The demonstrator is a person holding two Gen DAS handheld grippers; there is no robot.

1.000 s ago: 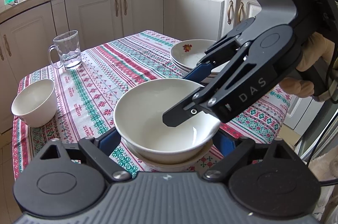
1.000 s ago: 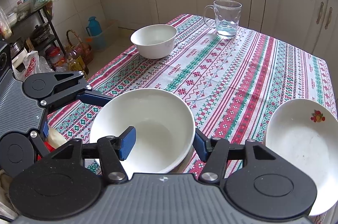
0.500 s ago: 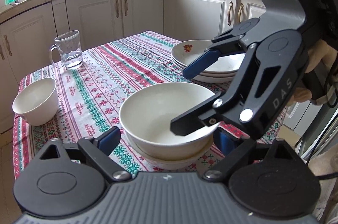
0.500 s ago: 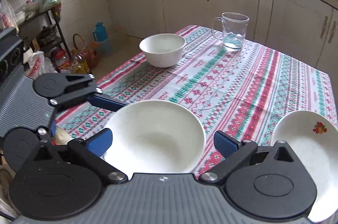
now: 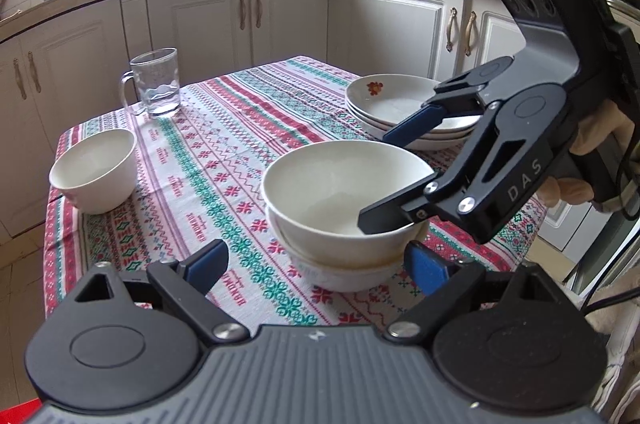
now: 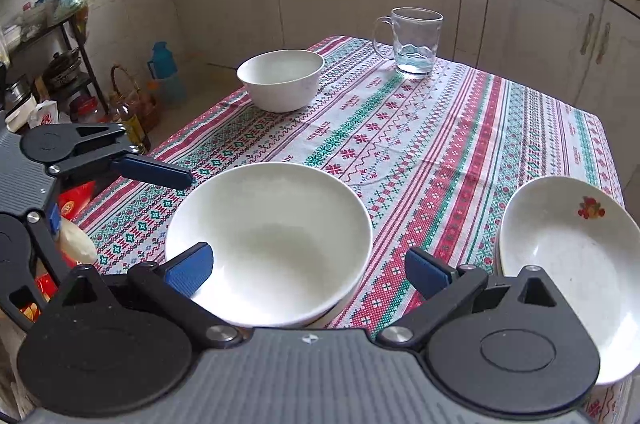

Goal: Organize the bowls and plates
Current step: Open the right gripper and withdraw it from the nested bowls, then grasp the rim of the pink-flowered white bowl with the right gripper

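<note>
A white bowl (image 5: 340, 192) sits nested on top of a short stack of bowls near the table's front edge, also seen in the right wrist view (image 6: 268, 240). My left gripper (image 5: 316, 264) is open, its blue pads standing either side of the stack's base without pressing on it. My right gripper (image 6: 308, 270) is open wide, one pad over the bowl's near rim and the other out over the cloth. It comes in from the right in the left wrist view (image 5: 400, 172). A single white bowl (image 5: 94, 170) stands at the far left corner.
A stack of white plates (image 5: 404, 104) with a red flower mark sits at the right of the table, also seen in the right wrist view (image 6: 560, 244). A glass mug (image 5: 156, 84) stands at the back. A striped cloth (image 6: 440, 144) covers the table; kitchen cabinets stand behind.
My right gripper, shut on the top bowl's rim a second ago, has opened wide and let go. Both grippers have drawn back slightly. The bowl stays on the stack.
</note>
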